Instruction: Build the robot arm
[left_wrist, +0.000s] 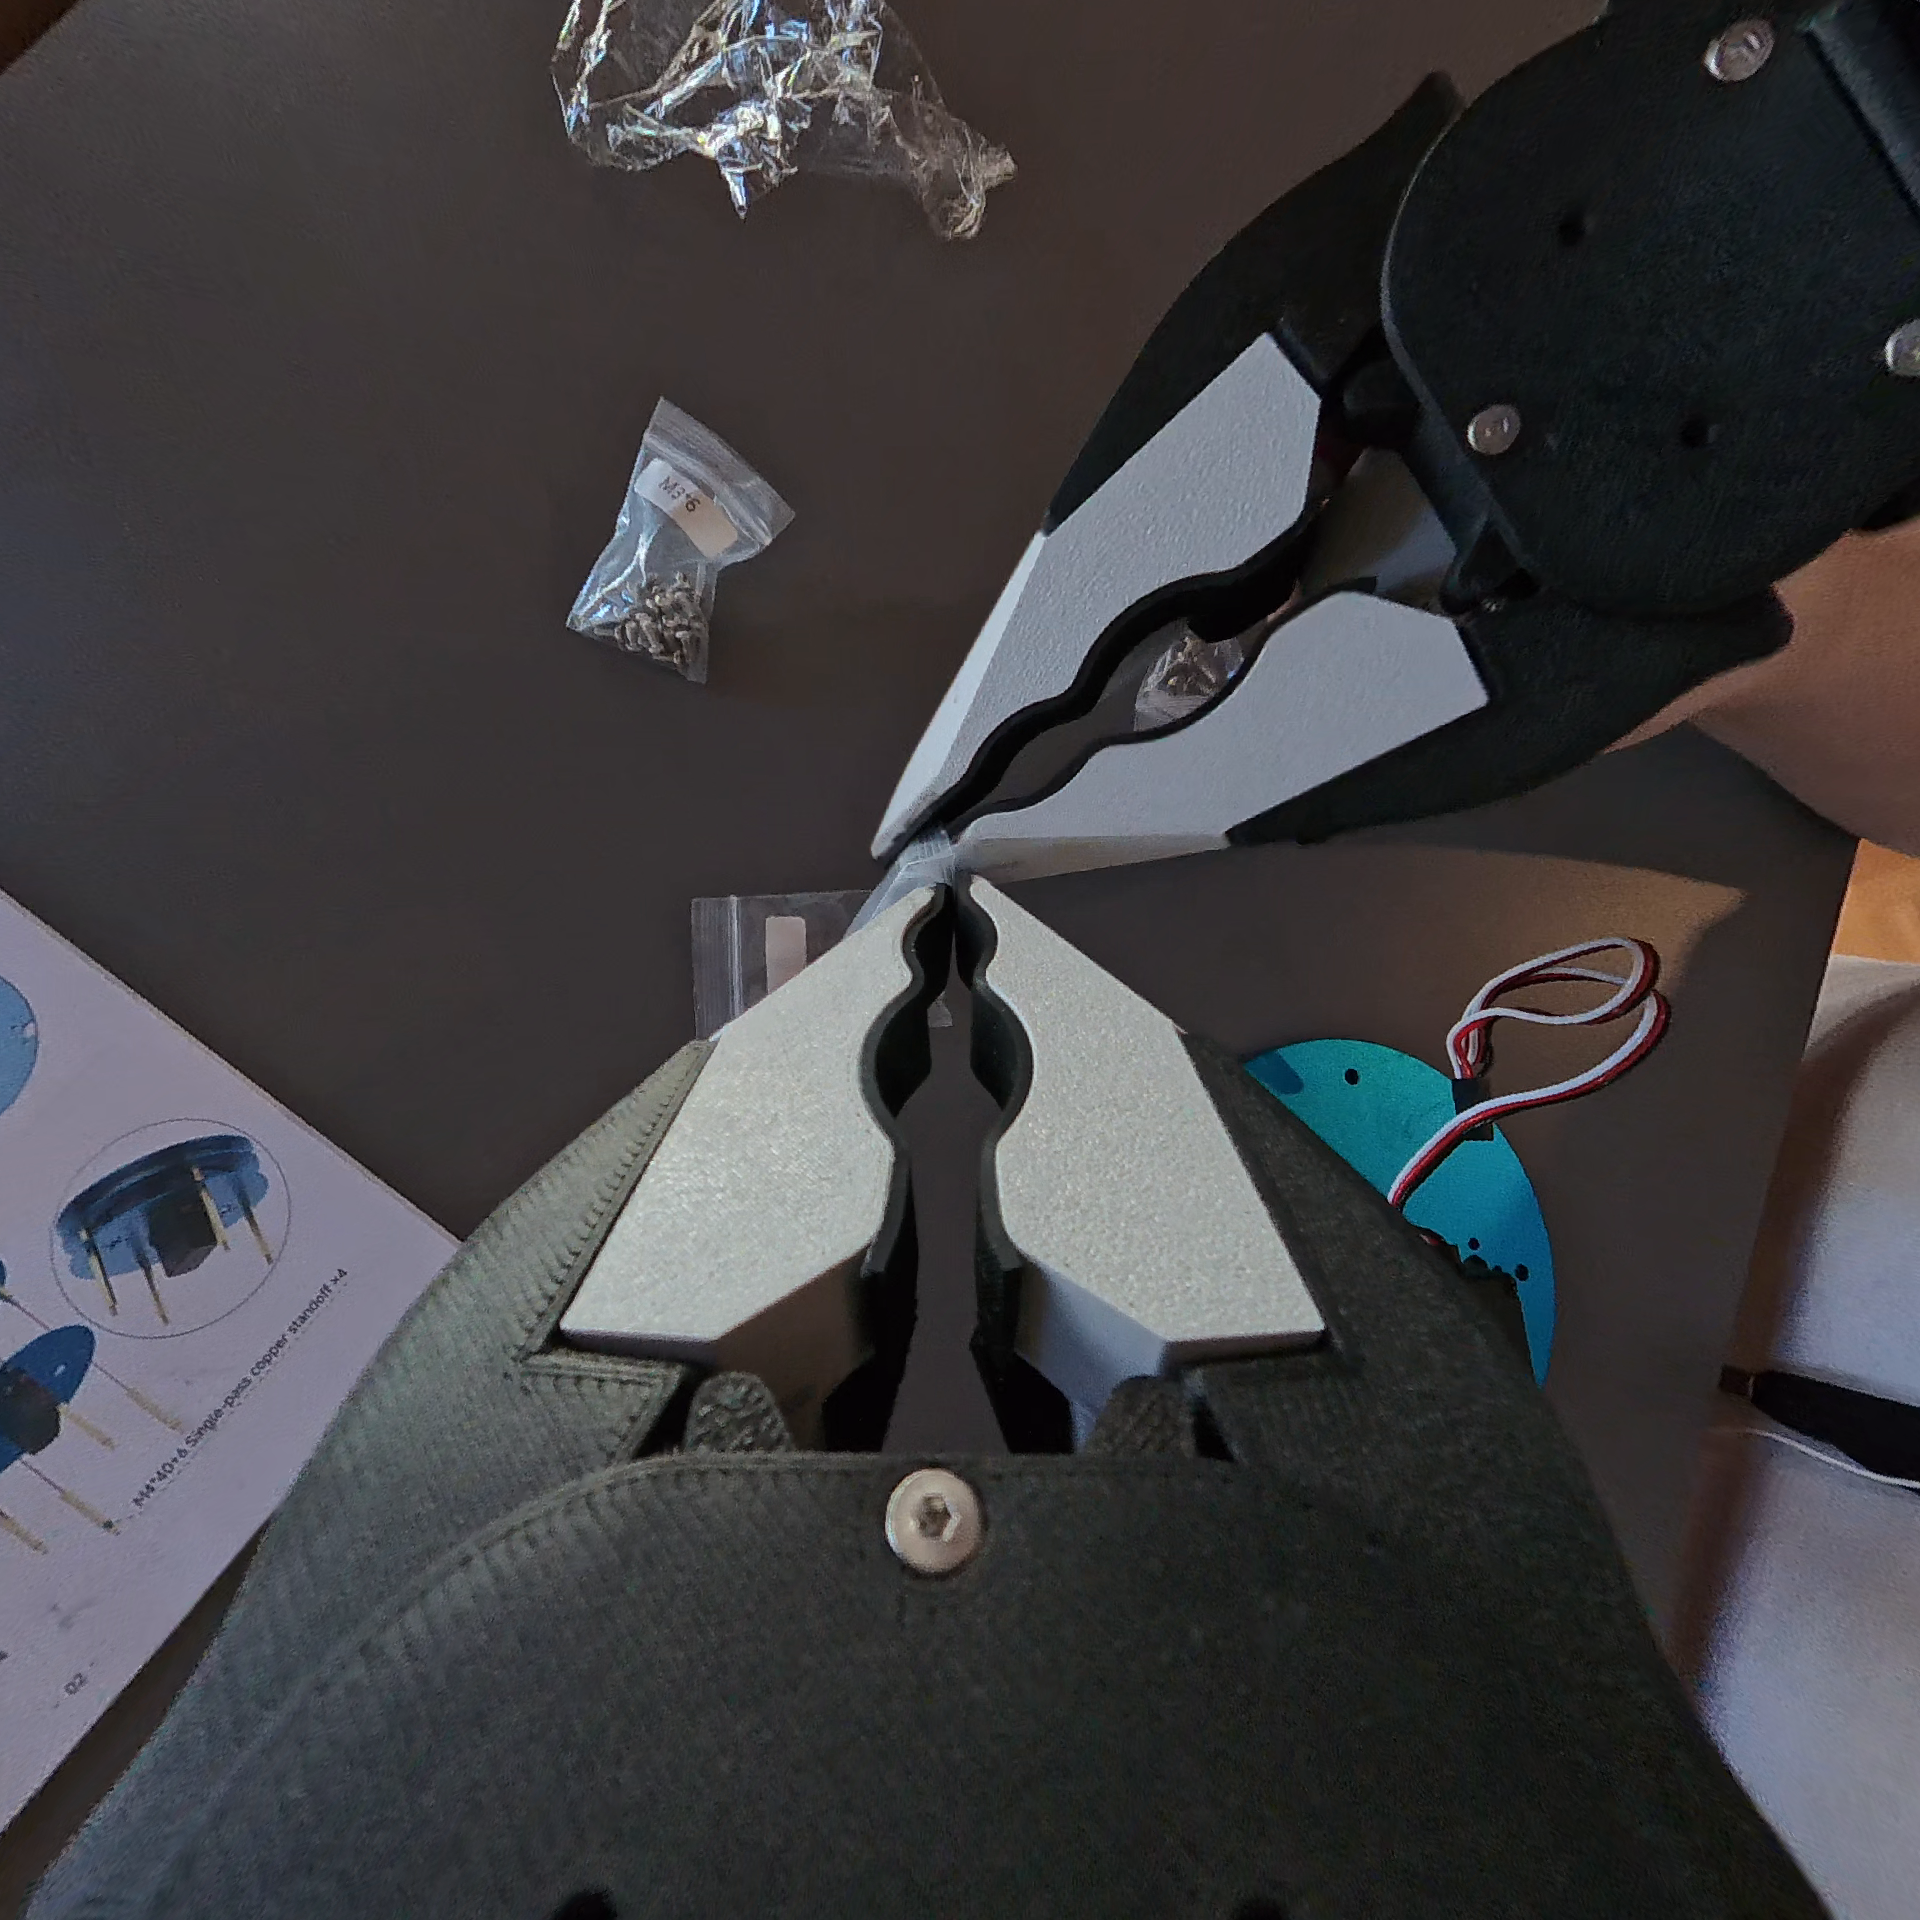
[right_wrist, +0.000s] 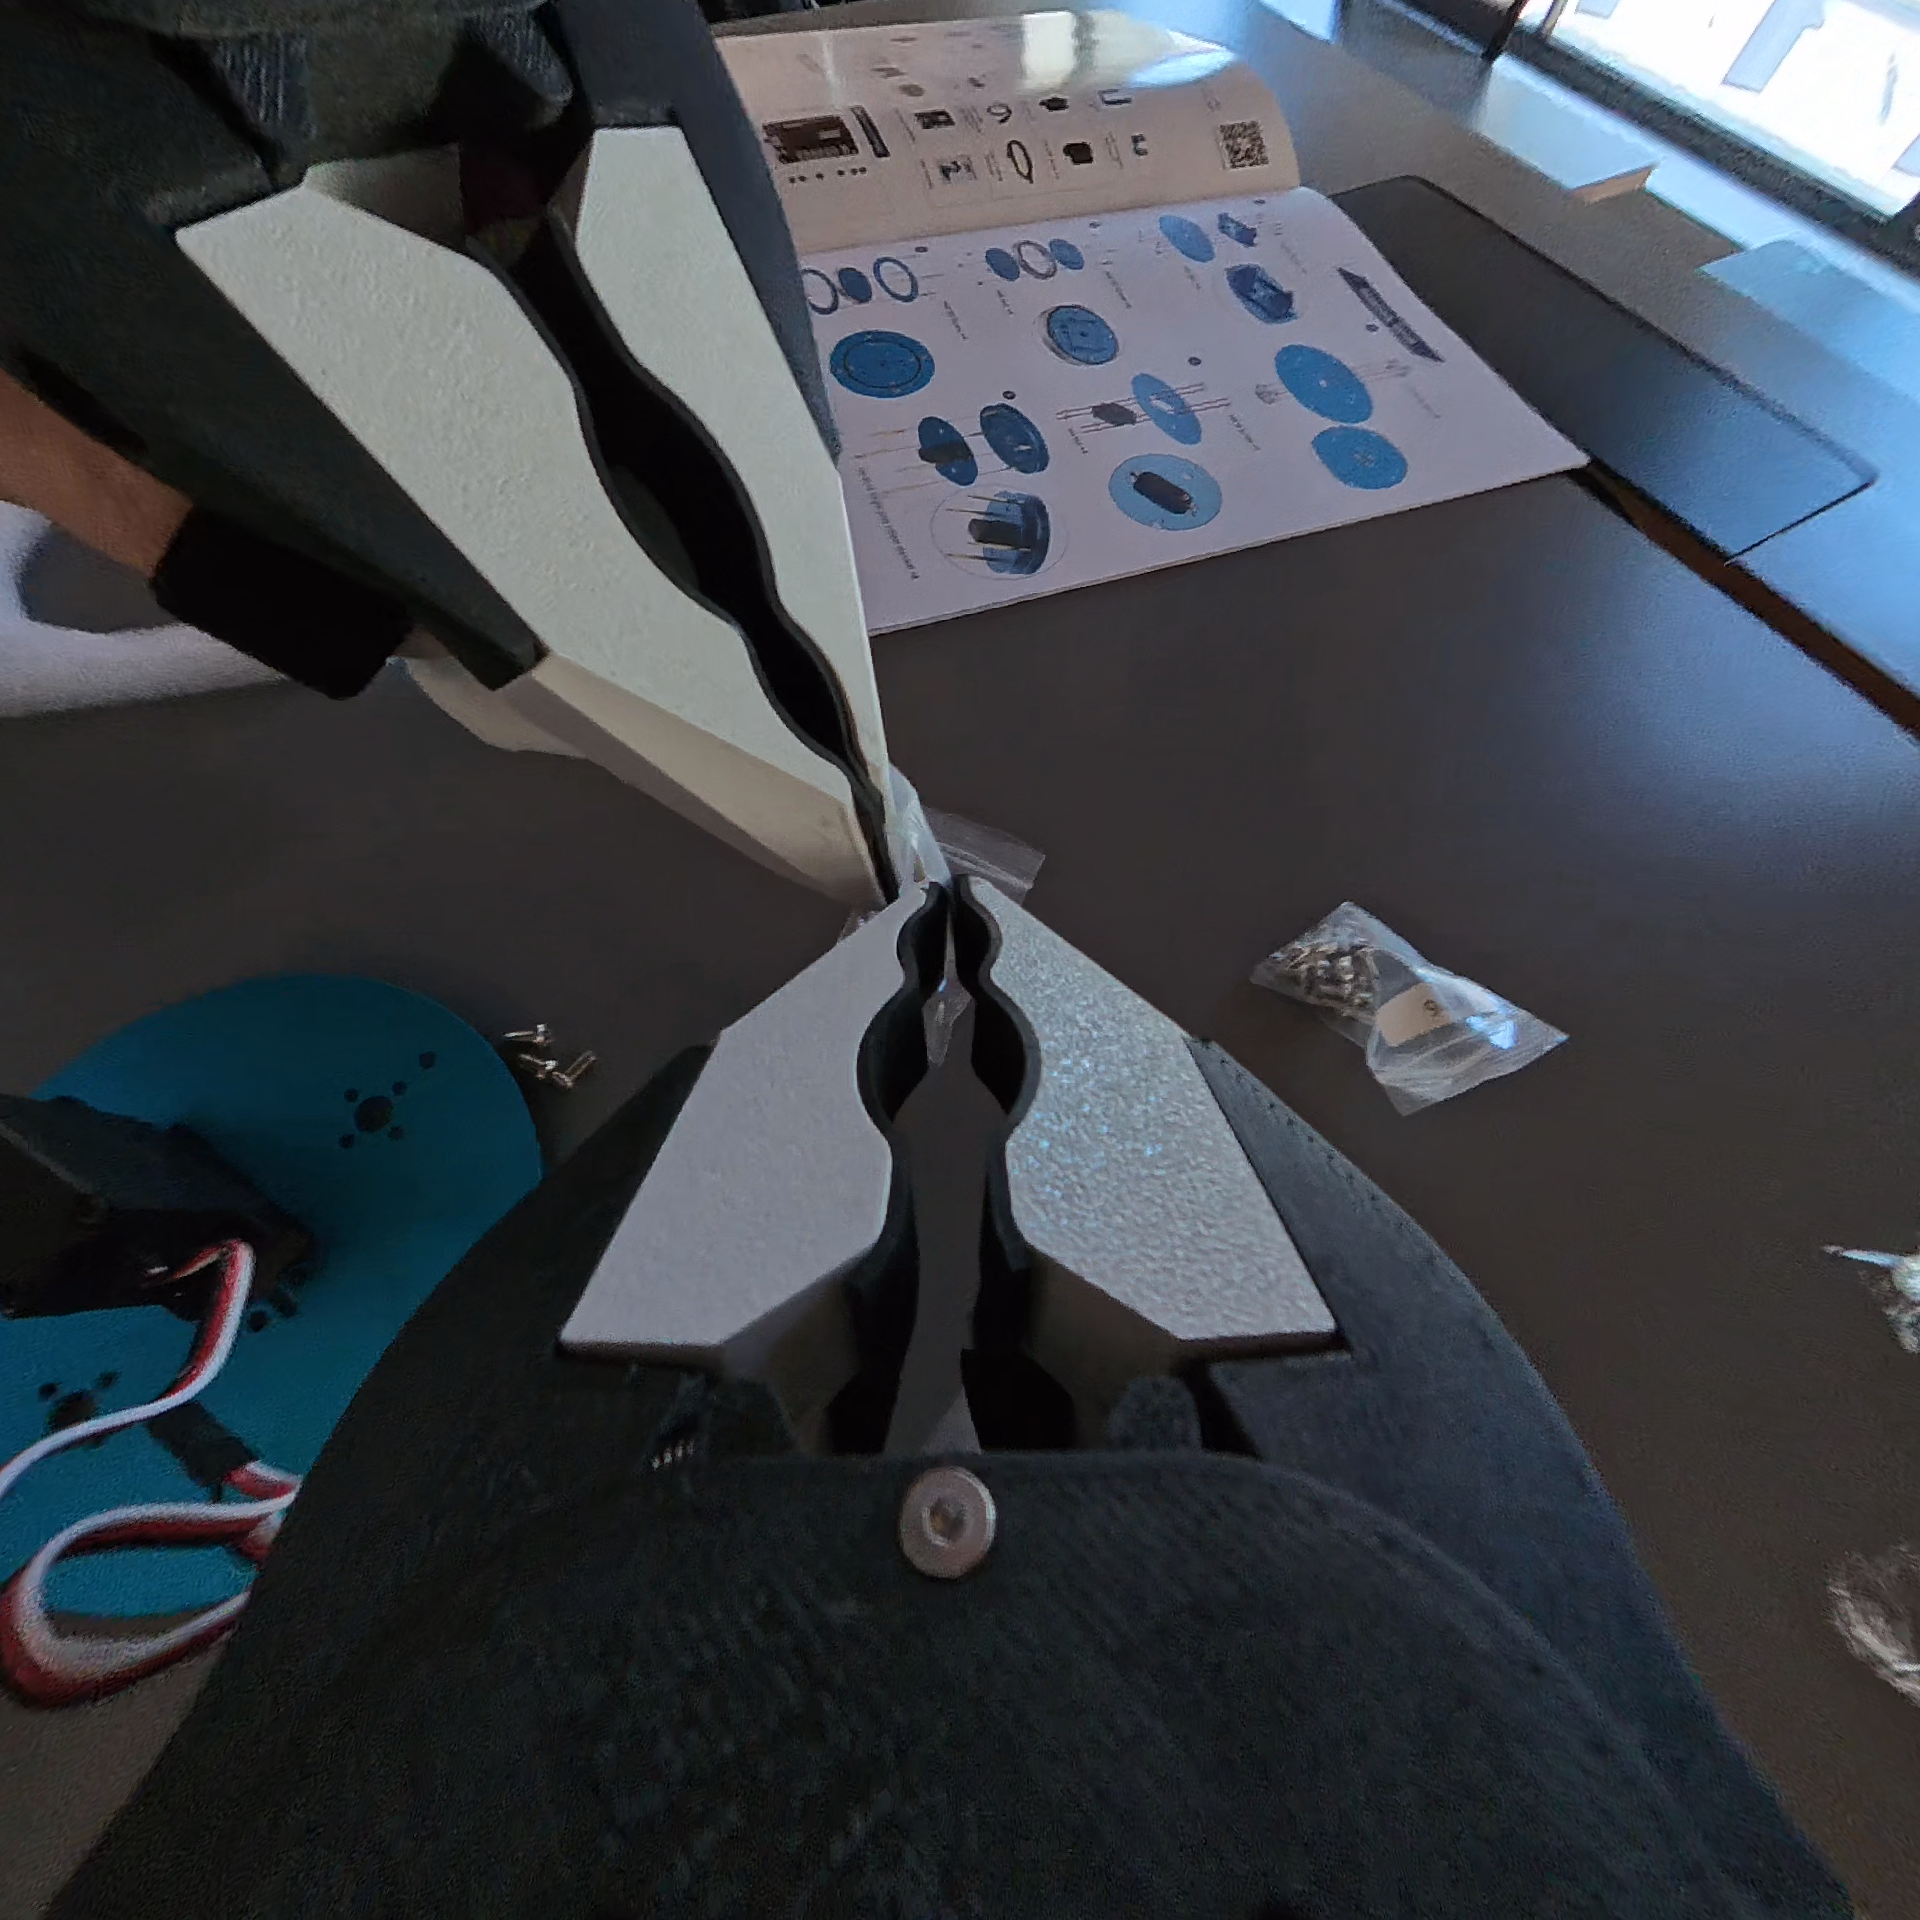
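Observation:
A small clear zip bag (left_wrist: 750, 961) hangs above the dark table, pinched at its top edge by both grippers. My left gripper (left_wrist: 951, 896) is shut on that edge. My right gripper (left_wrist: 928, 840) comes in from the upper right, tip to tip with the left, and is shut on the same strip of plastic. In the right wrist view my right gripper (right_wrist: 953, 894) is shut, with clear plastic of the bag (right_wrist: 982, 850) showing past the tips and between its fingers. The left gripper (right_wrist: 883, 862) meets it from the upper left.
A clear bag of screws (left_wrist: 665, 551) (right_wrist: 1403, 1003) lies on the table (left_wrist: 312, 520). Crumpled clear plastic (left_wrist: 769, 104) lies farther off. An open instruction booklet (left_wrist: 156, 1299) (right_wrist: 1143, 364) lies nearby, as does a teal disc (left_wrist: 1455, 1174) (right_wrist: 260, 1143) with red-white wires (left_wrist: 1538, 1008). Loose screws (right_wrist: 545, 1055) lie beside the disc. Left and right tips are no more than a few centimetres apart.

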